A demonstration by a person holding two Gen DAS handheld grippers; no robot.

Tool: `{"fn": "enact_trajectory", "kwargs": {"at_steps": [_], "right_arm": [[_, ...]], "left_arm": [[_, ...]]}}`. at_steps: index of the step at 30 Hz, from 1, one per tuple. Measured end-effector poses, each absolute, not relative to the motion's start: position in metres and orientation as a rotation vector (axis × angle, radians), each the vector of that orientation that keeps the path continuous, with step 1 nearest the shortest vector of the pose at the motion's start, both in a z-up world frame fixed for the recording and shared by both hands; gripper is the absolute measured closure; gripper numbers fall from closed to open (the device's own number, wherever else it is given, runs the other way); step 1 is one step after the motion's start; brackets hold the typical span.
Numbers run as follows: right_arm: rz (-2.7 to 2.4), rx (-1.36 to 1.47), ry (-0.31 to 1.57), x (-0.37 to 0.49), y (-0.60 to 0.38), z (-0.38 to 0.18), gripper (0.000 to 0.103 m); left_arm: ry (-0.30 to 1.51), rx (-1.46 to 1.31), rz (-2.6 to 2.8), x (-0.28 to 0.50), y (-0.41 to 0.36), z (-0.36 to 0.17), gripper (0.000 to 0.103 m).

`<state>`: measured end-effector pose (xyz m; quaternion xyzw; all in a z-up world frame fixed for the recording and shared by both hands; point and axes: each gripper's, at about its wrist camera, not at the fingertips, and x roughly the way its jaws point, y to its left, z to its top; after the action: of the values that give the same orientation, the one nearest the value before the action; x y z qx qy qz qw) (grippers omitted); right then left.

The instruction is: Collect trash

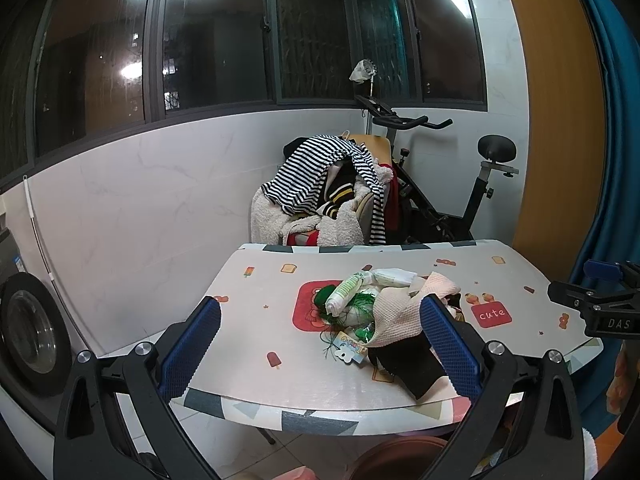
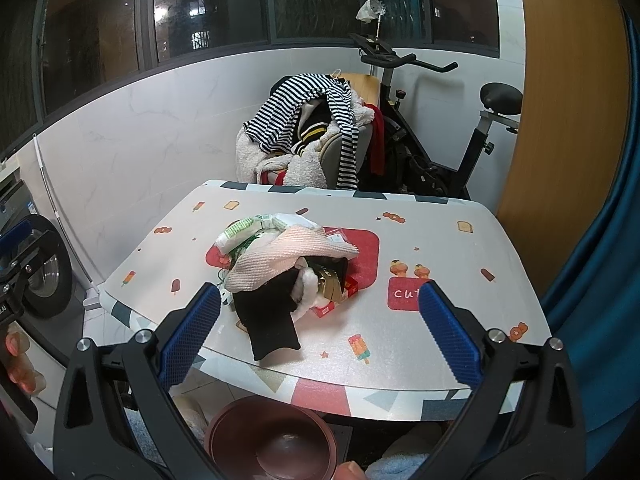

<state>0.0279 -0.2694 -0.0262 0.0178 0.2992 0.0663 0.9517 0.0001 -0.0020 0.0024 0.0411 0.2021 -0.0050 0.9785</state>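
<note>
You are facing a white tiled wall (image 1: pixel 132 184) under dark windows (image 1: pixel 208 36), with an exercise bike (image 2: pixel 476 128) standing in the corner and a chair (image 2: pixel 360 120) heaped with striped and fleecy clothes (image 1: pixel 320 192) just beside it. A washing machine (image 1: pixel 28 320) is sitting low on the left. In front of you a table (image 2: pixel 460 264) with a cartoon-printed cover is carrying the trash pile (image 2: pixel 280 264), which is lying near the middle of the top, reaching toward the near edge.

In the pile a pink waffle cloth (image 2: pixel 276 256) is draping over the centre, and a black cloth (image 2: pixel 268 324) is lying below it with one end hanging close to the table edge. White and green wrappers (image 1: pixel 360 284) are sitting at the far left of the heap, green stringy bits (image 1: pixel 356 308) are poking out beside them, and a small red box (image 2: pixel 326 308) is showing at the near right of the pile.

Under the near edge of the table a brown basin (image 2: pixel 272 440) is standing on the floor.

You are holding the left gripper (image 1: pixel 320 344) wide apart with nothing between its blue pads, hovering off the near left corner of the table. You are holding the right gripper (image 2: pixel 320 332) spread just as wide and empty, above the near edge and in front of the pile.
</note>
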Motion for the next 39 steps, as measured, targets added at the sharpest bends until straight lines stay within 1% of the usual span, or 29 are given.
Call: {"fn": "enact_trajectory", "kwargs": {"at_steps": [39], "right_arm": [[0.133, 0.028, 0.61, 0.0295, -0.269, -0.0275, 0.006]], "left_arm": [[0.413, 0.069, -0.007, 0.001, 0.006, 0.0003, 0.005]]}}
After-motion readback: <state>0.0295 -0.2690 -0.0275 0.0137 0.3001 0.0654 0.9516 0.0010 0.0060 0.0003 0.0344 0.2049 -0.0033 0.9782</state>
